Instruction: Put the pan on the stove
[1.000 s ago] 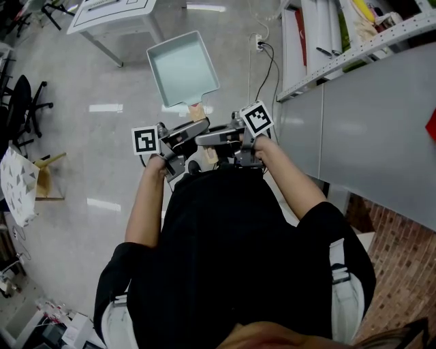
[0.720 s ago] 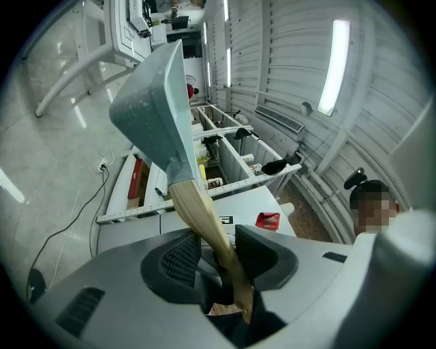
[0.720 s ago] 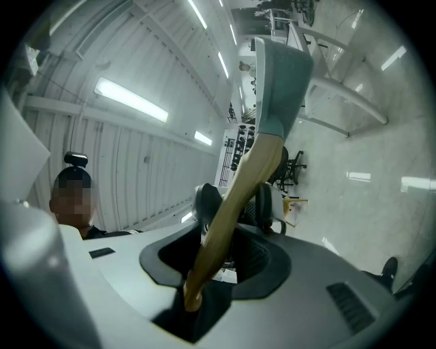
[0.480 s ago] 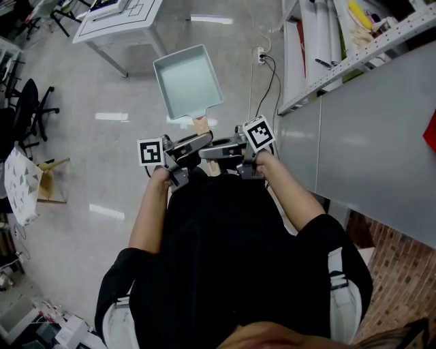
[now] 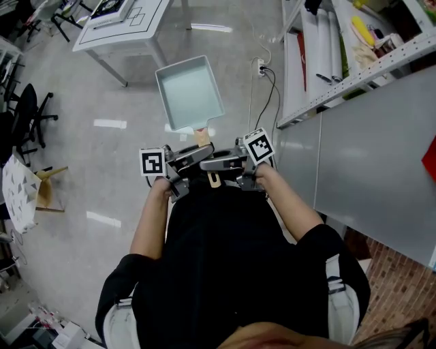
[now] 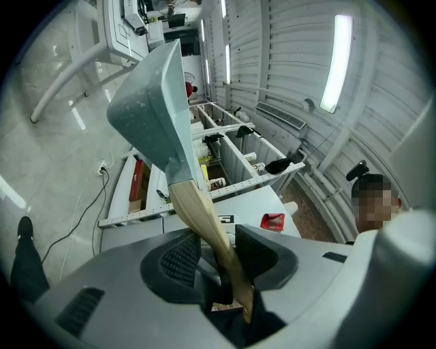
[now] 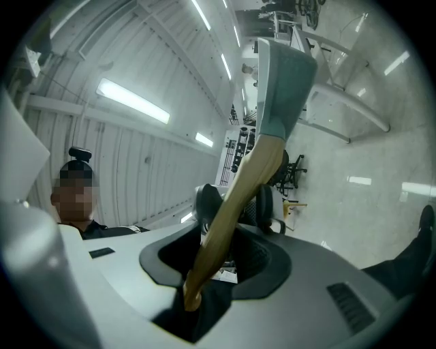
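A polished grey floor (image 5: 88, 157) carries a white tabletop (image 5: 102, 37) on metal legs at the far end, a dark item (image 5: 112, 7) lying on it. A black office chair (image 5: 24, 109) stands at the left. A socket (image 5: 261, 66) sits on the floor, its black cable (image 5: 271, 88) trailing away. At the right, a metal shelf (image 5: 354, 80) holds a yellow item (image 5: 361, 28).

The left gripper (image 5: 203, 150) and right gripper (image 5: 207, 164) clasp the pan (image 5: 189, 92) by its wooden handle (image 5: 201, 137) above the floor (image 5: 88, 163).

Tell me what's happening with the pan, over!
Left gripper and right gripper both clamped on wooden handle. Pan held above floor. No stove in sight.
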{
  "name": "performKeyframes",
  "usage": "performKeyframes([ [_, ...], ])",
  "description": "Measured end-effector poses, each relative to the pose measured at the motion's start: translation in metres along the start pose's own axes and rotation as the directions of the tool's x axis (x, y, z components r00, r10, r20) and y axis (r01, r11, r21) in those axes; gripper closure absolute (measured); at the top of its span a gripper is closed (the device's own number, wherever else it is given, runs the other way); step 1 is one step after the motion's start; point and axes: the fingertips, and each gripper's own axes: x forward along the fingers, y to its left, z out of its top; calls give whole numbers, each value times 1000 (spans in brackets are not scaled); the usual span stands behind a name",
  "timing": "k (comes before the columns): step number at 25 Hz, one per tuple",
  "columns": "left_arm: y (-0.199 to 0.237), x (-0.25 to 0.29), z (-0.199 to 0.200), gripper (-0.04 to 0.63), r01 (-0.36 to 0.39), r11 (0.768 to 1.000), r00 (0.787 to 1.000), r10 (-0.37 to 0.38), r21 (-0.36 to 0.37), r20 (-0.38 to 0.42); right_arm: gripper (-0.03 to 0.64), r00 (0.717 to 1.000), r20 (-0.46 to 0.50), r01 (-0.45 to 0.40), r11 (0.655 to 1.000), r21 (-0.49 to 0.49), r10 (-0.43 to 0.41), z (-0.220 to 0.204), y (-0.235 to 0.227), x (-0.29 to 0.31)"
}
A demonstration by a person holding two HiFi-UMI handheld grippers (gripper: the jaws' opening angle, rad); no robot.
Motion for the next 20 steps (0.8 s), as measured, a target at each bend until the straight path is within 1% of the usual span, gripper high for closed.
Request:
performKeyframes([
  [5, 18, 4, 49, 433, 10, 1000, 1000, -10, 10, -6, 468, 1000, 0, 9, 1000, -4, -9, 50, -16, 1],
  [13, 48, 13, 146, 433, 23, 1000, 1000, -23, 16, 5, 469, 1000, 12, 21, 1000, -16, -21, 144, -52, 1],
  [17, 61, 14, 188, 433, 27, 1000, 1000, -27, 11, 4, 469, 999, 1, 34, 999, -9, -34, 187, -64, 5],
  [20, 68, 17, 213, 433, 34, 999, 999, -34, 2, 4, 468, 998, -7, 55, 998, -15, -55, 213, -70, 5],
])
